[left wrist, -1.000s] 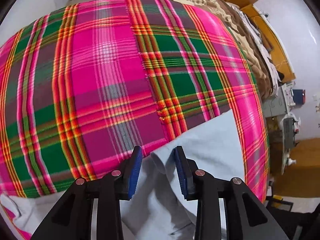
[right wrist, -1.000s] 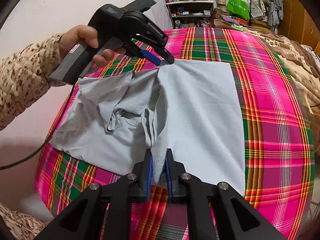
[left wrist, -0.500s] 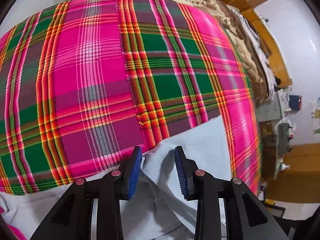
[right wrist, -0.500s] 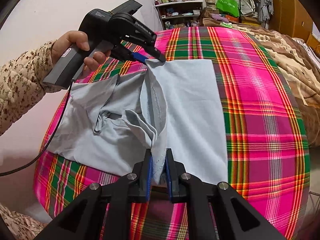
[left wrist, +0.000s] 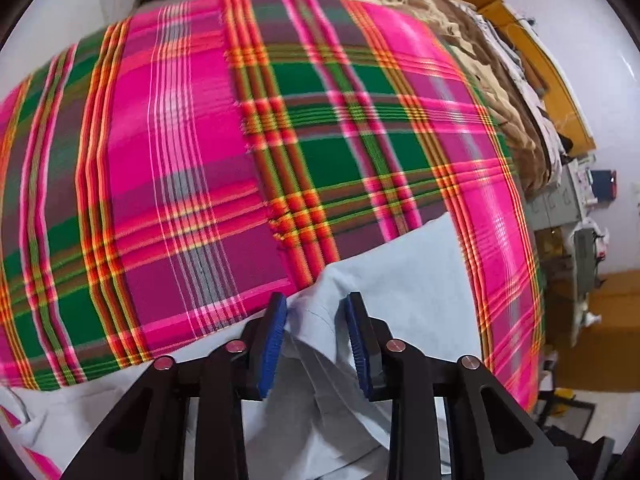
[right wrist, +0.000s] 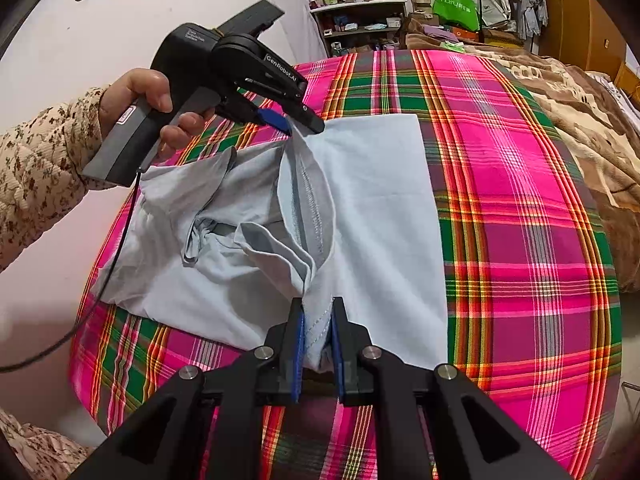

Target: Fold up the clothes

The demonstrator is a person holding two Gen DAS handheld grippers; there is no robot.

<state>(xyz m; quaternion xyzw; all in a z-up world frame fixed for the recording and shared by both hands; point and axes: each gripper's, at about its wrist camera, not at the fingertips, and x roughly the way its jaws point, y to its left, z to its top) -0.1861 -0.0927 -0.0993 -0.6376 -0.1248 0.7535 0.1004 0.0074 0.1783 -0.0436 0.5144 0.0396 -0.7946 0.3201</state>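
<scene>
A pale blue garment (right wrist: 372,208) lies partly folded on a pink and green plaid cover (right wrist: 520,240). My right gripper (right wrist: 317,340) is shut on its near stitched hem. My left gripper (right wrist: 298,126) sits at the far end of the same raised fold. In the left wrist view the garment (left wrist: 400,272) bunches between the left gripper's (left wrist: 316,320) blue pads (left wrist: 272,336), which stand apart around the cloth. The garment's left part lies crumpled, its right part lies flat.
A white wall runs along the left. A brown blanket (right wrist: 580,120) covers the bed at the right. Cluttered shelves (right wrist: 360,20) and a green bag (right wrist: 456,4) stand at the back. A black cable (right wrist: 100,280) hangs from the left gripper.
Both grippers have carried the raised fold of the garment to the right. The flat right part has widened and the left gripper has swung over the plaid cover.
</scene>
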